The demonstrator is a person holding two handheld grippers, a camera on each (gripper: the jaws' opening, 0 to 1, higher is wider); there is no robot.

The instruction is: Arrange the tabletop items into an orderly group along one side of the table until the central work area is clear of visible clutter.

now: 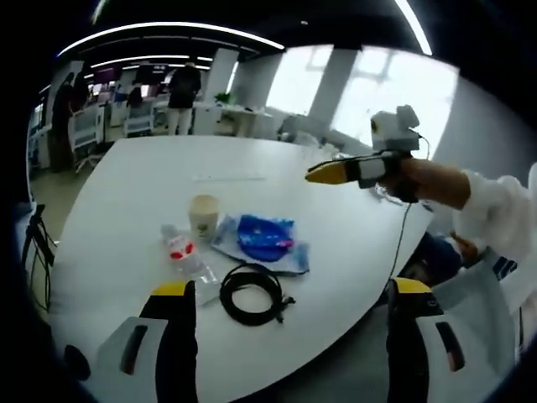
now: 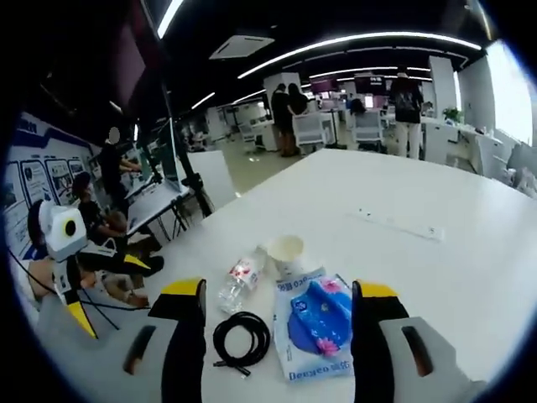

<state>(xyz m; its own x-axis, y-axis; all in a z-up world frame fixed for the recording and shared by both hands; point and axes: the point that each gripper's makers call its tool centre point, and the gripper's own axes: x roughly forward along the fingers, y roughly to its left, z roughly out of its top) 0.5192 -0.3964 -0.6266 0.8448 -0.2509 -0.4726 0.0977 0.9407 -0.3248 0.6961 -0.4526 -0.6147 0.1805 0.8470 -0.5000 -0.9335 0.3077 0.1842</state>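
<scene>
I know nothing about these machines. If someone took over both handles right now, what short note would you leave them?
Left gripper: open, holding nothing. Right gripper: open, holding nothing, above the items.
Paper cup, water bottle, coiled black cable and blue packet lie clustered near the white table's edge.
Done: nothing gripped yet.
Left: line them up neatly along one side.

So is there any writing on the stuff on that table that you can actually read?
Blue tissue pack: a word along its lower edge, too blurred to quote with confidence.
Water bottle: red and white label, print too small to read.
Paper cup: no text visible.
Black cable coil: none.
Wall posters: lettering blurred, unreadable.
</scene>
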